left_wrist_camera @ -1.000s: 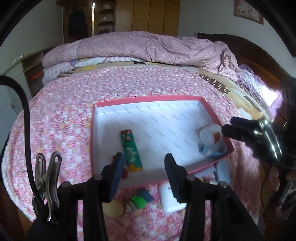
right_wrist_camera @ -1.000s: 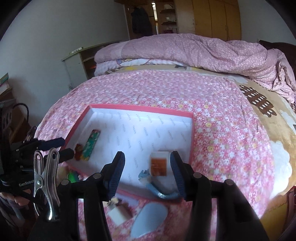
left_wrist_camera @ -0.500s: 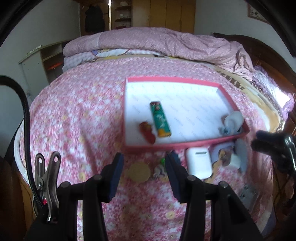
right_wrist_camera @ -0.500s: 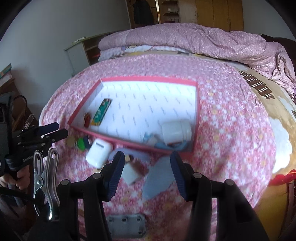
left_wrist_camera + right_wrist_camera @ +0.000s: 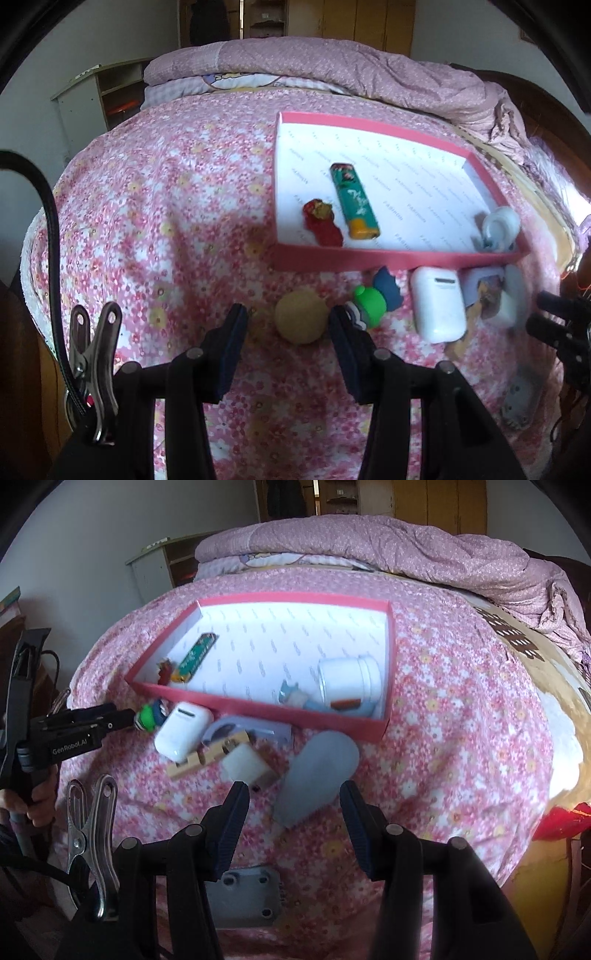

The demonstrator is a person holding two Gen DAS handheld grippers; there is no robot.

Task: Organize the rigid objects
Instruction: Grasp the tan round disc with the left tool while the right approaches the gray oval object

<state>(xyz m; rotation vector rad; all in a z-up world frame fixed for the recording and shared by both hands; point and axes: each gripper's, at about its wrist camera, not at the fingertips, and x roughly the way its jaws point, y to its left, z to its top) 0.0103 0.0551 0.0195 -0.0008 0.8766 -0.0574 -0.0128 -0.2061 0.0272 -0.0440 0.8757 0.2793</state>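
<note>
Left gripper [image 5: 286, 325] jaws apart, straddling tan round disc [image 5: 302, 322] untouched.

Left gripper [image 5: 286, 328] angled downward, jaws parted, nothing pressed between the pads. Right gripper [image 5: 291, 805] angled downward likewise, jaws parted, pads clear of contact. A hand [image 5: 35, 801] grips the left gripper's handle, low at the right-wrist view's left edge
</note>
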